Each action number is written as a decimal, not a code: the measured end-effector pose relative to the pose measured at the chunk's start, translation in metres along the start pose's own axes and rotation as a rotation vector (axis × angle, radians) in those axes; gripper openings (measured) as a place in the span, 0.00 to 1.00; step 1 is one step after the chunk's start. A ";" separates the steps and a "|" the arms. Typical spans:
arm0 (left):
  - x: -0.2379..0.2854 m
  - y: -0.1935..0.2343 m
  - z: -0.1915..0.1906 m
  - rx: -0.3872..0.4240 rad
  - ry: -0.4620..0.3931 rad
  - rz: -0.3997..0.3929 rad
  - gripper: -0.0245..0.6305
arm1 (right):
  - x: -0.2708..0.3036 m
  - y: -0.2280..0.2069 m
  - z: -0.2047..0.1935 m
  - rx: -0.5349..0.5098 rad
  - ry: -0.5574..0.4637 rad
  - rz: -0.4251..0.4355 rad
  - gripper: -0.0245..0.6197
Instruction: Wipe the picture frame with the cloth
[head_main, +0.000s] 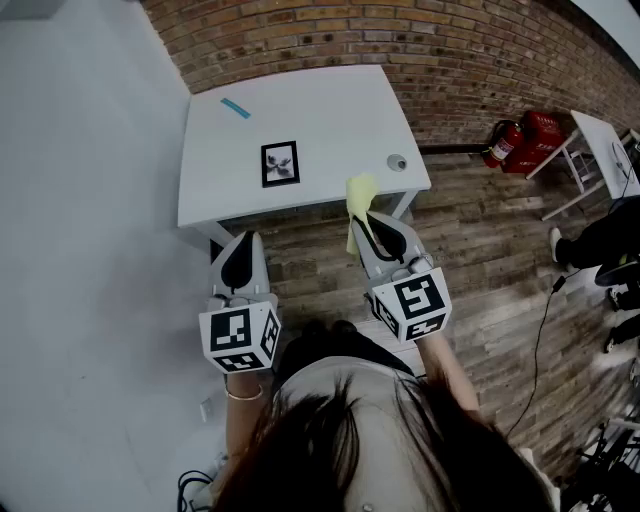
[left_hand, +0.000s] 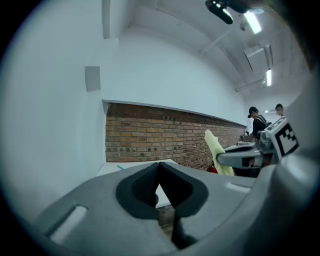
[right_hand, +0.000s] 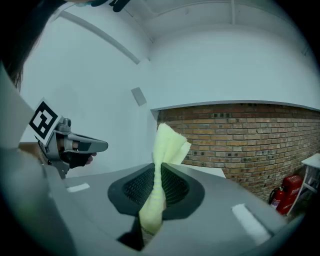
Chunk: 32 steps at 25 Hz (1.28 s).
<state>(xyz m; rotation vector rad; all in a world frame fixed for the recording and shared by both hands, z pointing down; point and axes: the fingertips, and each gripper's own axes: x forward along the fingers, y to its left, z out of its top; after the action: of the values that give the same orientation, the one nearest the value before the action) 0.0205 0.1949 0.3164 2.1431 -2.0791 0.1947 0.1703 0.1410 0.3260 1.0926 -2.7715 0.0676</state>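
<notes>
1. From the head view, the photograph inside the picture frame (head_main: 280, 163) is too small to make out. The black frame lies flat near the middle of the white table (head_main: 330, 100), which stands against a brick wall.
2. A small grey round item (head_main: 397, 161) near the table's right edge cannot be identified. A short blue strip (head_main: 236, 108) lies toward its far left corner.
3. A person in dark clothes (head_main: 612, 245) is cut off at the right margin. Red fire extinguishers (head_main: 522, 140) sit at the foot of the wall.
4. The operator's dark hair (head_main: 340, 450) fills the bottom of the head view and hides the body below.
5. The left gripper (head_main: 243, 240) has its jaws pressed fully together with nothing between them. It is held short of the table's near edge.
6. The right gripper (head_main: 375, 225) is clamped on the pale yellow cloth (head_main: 360, 195). The cloth is pinched between the pads and fans out beyond the tips. It is close to the table's near edge and well apart from the frame.
</notes>
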 end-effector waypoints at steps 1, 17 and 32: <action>0.000 -0.001 0.000 0.000 0.000 0.000 0.04 | -0.001 -0.001 0.000 0.001 0.000 0.001 0.10; 0.010 -0.019 -0.004 -0.009 0.008 0.035 0.04 | -0.005 -0.018 -0.007 0.024 0.002 0.021 0.10; 0.032 -0.034 -0.010 -0.020 0.039 0.071 0.04 | 0.008 -0.047 -0.019 0.032 0.034 0.046 0.10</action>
<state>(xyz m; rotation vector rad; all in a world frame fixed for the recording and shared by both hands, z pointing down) 0.0552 0.1662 0.3323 2.0396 -2.1278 0.2208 0.1993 0.1031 0.3457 1.0247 -2.7743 0.1351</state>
